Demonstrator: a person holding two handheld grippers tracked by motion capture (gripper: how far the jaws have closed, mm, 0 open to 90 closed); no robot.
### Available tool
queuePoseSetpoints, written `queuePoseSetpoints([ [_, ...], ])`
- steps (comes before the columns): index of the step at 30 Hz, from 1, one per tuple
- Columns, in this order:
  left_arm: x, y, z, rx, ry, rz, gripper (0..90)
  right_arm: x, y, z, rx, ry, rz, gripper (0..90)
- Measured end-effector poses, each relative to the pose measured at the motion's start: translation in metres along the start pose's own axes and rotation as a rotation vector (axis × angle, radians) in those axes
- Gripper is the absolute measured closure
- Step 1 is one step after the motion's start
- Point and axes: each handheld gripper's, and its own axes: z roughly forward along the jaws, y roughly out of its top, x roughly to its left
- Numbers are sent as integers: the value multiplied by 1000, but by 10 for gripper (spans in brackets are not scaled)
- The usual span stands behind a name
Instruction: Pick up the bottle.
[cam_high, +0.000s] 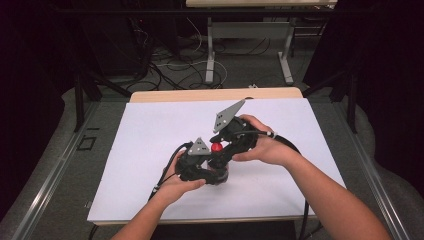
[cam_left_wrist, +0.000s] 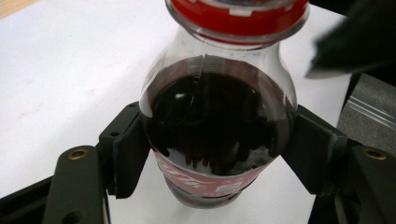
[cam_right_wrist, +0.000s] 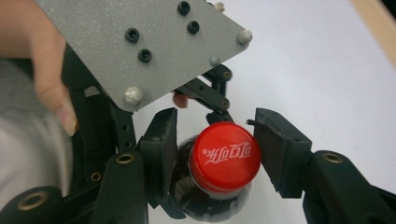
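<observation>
Cola bottle (cam_left_wrist: 217, 126): upright on the white table (cam_high: 150, 135), red cap (cam_right_wrist: 226, 156) on.
Left tool (cam_left_wrist: 217, 149): clenched on the bottle's body.
Right tool (cam_right_wrist: 215, 149): jaws flank the cap, a gap visible at each pad, released.

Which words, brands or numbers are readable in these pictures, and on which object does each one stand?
White brand script on the red cap: stylised, apparently Chinese characters, not surely readable.
White lettering on the red label of the bottle: cut off and too blurred to read.
No other text.
</observation>
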Motion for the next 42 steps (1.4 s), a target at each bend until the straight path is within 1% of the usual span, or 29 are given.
queuePoseSetpoints([
  [1,1,0,-1,9,5,5,303,2,1,-1,-4,-19,35,476],
  [2,1,-1,0,-10,22,-1,303,2,1,-1,-4,-19,35,476],
  [5,3,-1,-1,-11,43,-9,303,8,0,-2,-38,-105,151,487],
  [6,3,-1,-1,-12,48,-11,303,11,-2,-2,-56,-130,211,495],
  [7,3,-1,-1,-10,51,-12,303,11,-2,-2,-56,-130,211,495],
  [9,4,-1,-1,-12,53,-14,303,15,-3,1,-70,-162,250,499],
  [12,3,-1,-2,-13,53,-12,303,17,-2,5,-79,-169,242,516],
  [13,3,0,-3,-1,39,-11,303,18,-2,6,-76,-172,242,523],
  [14,3,-1,-2,-13,46,-14,303,18,-2,6,-76,-172,242,523],
  [16,2,-1,-1,-23,39,-15,303,16,-2,7,-81,-151,209,524],
  [19,1,0,-1,-14,41,-5,303,16,-2,7,-74,-152,191,556],
  [21,0,0,0,-10,28,-5,303,14,-1,7,-63,-151,157,601],
  [22,1,0,-1,5,14,-2,303,12,-2,7,-58,-141,151,604],
  [23,0,0,0,-10,22,-3,303,10,-2,7,-50,-124,137,606],
  [24,-1,0,1,-18,19,-8,303,8,-1,5,-40,-98,105,607],
  [25,-1,0,0,-8,14,7,303,7,-1,5,-35,-78,87,608],
  [26,-2,0,1,-16,12,6,303,4,-2,3,-31,-47,57,609],
  [27,-3,0,1,-13,11,16,303,1,-2,2,-29,-21,29,610],
  [28,-3,1,-1,-4,1,19,303,-4,-2,1,-20,19,7,610],
  [29,-4,0,1,-22,8,20,303,-6,-2,0,-15,43,-1,610],
  [30,-4,1,0,-21,2,28,303,-7,-3,-2,-15,61,-7,610],
  [31,-5,1,0,-24,-2,19,303,-13,-4,-4,-19,109,-38,610],
  [33,-5,1,-1,-13,-14,19,303,-15,-4,-4,-23,119,-46,610],
  [35,-4,1,-2,-8,-7,23,303,-15,-4,-4,-27,121,-53,607],
  [37,-4,0,0,-27,10,21,303,-13,-4,-3,-29,100,-32,603],
  [38,-3,0,0,-25,13,20,303,-12,-4,-2,-30,90,-21,596],
  [40,-2,0,-1,-14,14,9,303,-9,-3,-2,-23,61,24,533],
  [41,-1,-1,0,-17,18,-1,303,-9,-3,-1,-27,51,44,527],
  [42,1,-1,-1,-11,24,13,303,-8,-3,-1,-39,34,67,512],
])
